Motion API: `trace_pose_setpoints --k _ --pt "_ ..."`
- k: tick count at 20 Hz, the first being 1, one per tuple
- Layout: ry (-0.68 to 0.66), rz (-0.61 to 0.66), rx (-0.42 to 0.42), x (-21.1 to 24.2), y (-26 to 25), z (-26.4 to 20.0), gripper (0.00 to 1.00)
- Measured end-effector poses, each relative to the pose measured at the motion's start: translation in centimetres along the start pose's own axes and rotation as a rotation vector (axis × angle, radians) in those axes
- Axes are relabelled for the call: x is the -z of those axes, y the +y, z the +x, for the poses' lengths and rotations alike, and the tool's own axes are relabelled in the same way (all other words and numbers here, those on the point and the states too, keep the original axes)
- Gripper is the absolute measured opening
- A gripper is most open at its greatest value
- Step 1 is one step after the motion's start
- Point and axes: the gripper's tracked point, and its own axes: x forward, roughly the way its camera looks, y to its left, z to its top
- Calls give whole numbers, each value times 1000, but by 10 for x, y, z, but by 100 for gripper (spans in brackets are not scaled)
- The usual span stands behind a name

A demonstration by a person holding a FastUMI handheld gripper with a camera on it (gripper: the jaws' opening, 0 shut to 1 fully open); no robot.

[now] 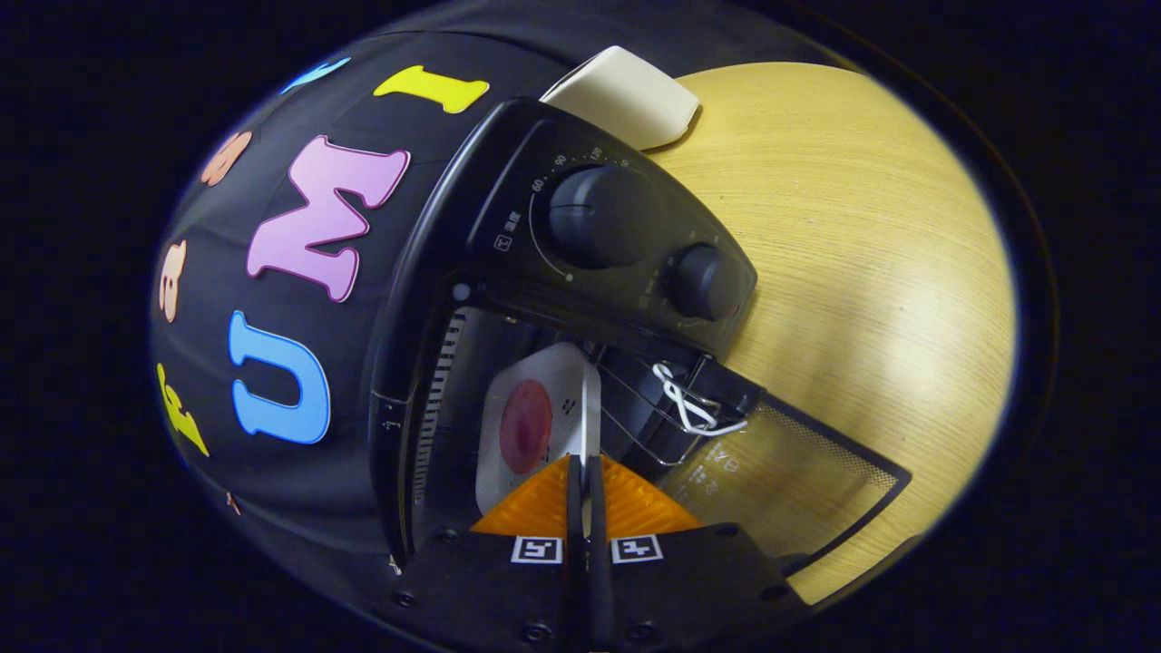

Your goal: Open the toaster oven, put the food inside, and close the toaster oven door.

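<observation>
Gripper view: the toaster oven (508, 272) is seen open, its glass door (798, 472) folded down onto the wooden table (862, 254). A white plate (544, 417) with round red food (526, 426) is pinched at its edge by the gripper (585, 481), inside the cavity mouth.

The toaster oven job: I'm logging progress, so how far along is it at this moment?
Done: the toaster oven is open, its glass door folded down over the wooden table. In hand: the gripper, fingers together on the edge of the white tray carrying a round red piece of food, holds it inside the cavity. Left: release the tray, withdraw, and close the door.
</observation>
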Motion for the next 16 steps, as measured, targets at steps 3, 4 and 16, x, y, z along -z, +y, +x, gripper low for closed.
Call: trace_pose_setpoints --k 3,4,16 --pt "-20 -2 1 1 3 8 6" --pt "-23 -7 0 0 3 8 6" --pt "152 -64 -103 25 16 -30 82"
